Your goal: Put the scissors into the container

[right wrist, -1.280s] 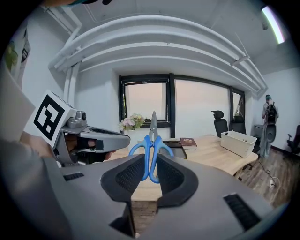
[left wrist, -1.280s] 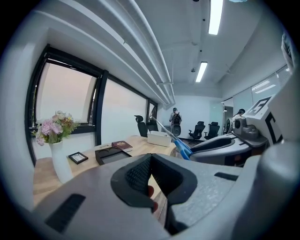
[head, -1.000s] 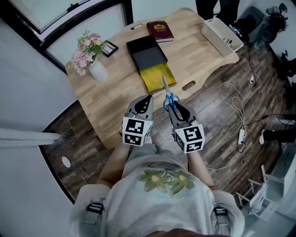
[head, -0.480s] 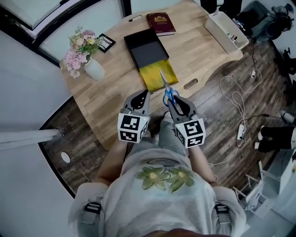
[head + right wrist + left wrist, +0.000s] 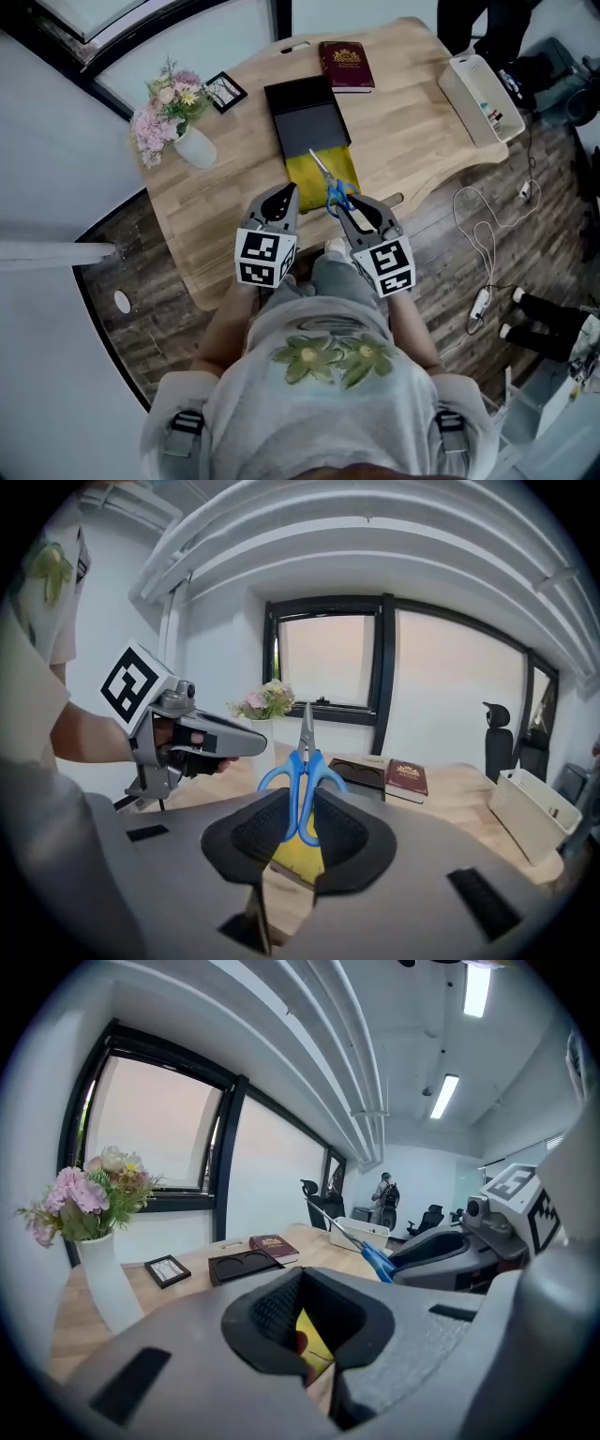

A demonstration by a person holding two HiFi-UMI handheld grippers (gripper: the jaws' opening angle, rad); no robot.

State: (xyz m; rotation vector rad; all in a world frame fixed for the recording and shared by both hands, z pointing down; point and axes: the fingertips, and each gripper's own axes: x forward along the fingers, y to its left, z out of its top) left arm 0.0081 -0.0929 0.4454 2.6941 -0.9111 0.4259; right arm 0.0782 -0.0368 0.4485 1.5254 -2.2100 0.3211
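Blue-handled scissors (image 5: 333,194) stand gripped by their handles in my right gripper (image 5: 344,203), blades pointing away over the yellow sheet (image 5: 323,169). In the right gripper view the scissors (image 5: 300,775) rise upright between the shut pads of my right gripper (image 5: 298,841). The open black container (image 5: 305,117) lies on the wooden table (image 5: 412,141) just beyond the yellow sheet. My left gripper (image 5: 289,194) hovers beside the right one at the table's near edge, jaws shut and holding nothing. From the left gripper view the scissors (image 5: 375,1260) show at the right, and the black container (image 5: 239,1266) lies ahead.
A white vase of pink flowers (image 5: 173,117) and a small picture frame (image 5: 225,91) stand at the table's left. A red book (image 5: 345,64) lies behind the container, and a white tray (image 5: 478,98) sits on the right end. Cables (image 5: 483,234) lie on the floor.
Both grippers have come closer to the table together. The scissors' blades now reach over the yellow sheet, tilted a little more to the left. The hold on the scissors is unchanged.
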